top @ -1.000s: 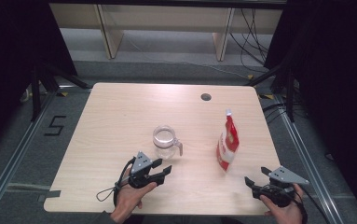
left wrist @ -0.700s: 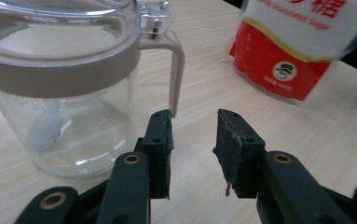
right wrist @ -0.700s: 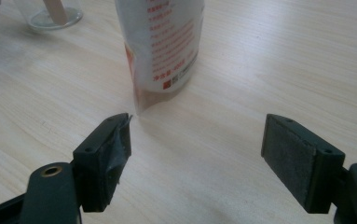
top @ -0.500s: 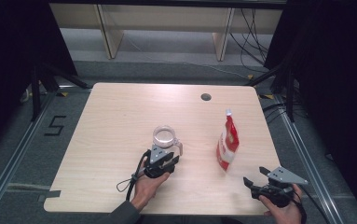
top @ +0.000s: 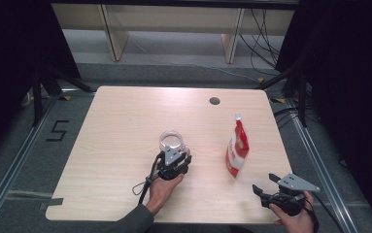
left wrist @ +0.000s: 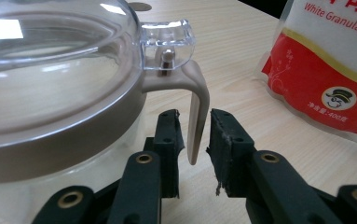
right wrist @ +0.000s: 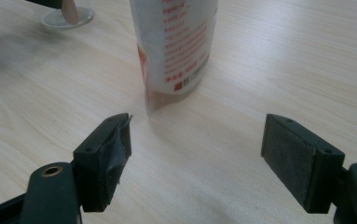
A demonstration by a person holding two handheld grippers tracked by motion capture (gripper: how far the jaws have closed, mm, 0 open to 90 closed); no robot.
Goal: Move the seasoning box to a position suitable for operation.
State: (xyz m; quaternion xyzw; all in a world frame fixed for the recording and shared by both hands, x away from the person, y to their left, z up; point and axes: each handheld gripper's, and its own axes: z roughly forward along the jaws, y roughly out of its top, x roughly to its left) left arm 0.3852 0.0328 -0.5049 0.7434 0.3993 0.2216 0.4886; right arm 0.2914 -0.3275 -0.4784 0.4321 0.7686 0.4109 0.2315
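Two grippers: our left gripper [left wrist: 195, 135] jaws closing around jar handle [left wrist: 197, 112], small gap left; right gripper [right wrist: 195, 158] jaws wide open near sugar bag [right wrist: 176, 46].

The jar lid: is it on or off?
On. The clear lid sits flat on the jar's tan rim, its tab above the handle.

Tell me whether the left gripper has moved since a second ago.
Yes. The left gripper has moved up the table to the glass jar, its jaws just closing around the jar's handle.
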